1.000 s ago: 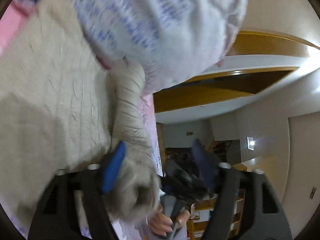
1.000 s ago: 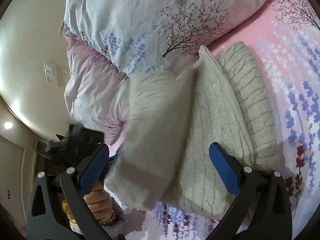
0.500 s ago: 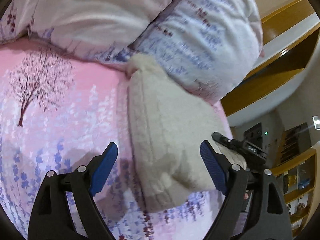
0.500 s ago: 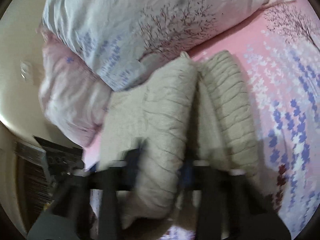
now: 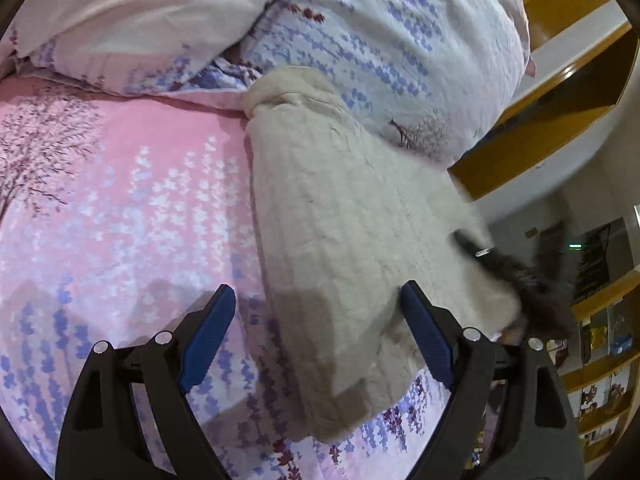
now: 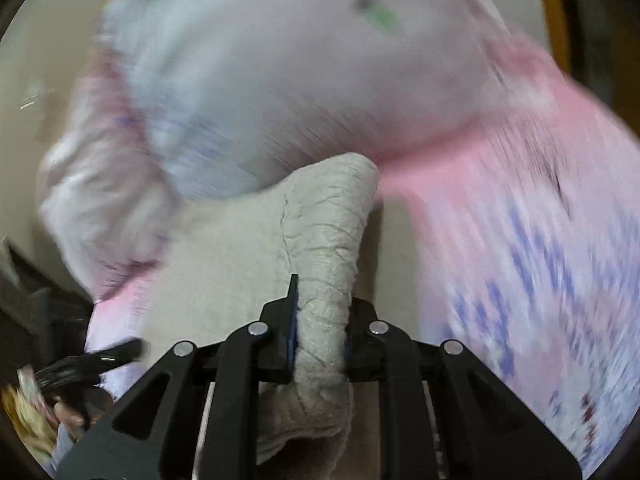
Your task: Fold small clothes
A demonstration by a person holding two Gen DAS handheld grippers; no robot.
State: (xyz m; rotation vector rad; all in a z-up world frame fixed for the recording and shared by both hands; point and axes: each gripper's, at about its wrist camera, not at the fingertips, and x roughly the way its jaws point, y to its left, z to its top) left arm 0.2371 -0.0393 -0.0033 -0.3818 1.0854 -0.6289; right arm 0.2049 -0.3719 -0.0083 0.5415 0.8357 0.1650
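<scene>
Cream knitted garment (image 5: pixel 344 240) lies folded on the pink floral bedsheet (image 5: pixel 132 208) against the far pillows (image 5: pixel 384 40), the right gripper (image 6: pixel 318 334) clamped on its thick fold, the left gripper (image 5: pixel 316 320) spread wide above its near end.

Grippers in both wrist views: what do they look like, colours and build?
Both are alike: the left gripper and right gripper have matte black angular linkage arms with triangular cut-outs and round silver pivot pins. The fingers carry blue pads. No cables, markings or sleeves are visible.
</scene>
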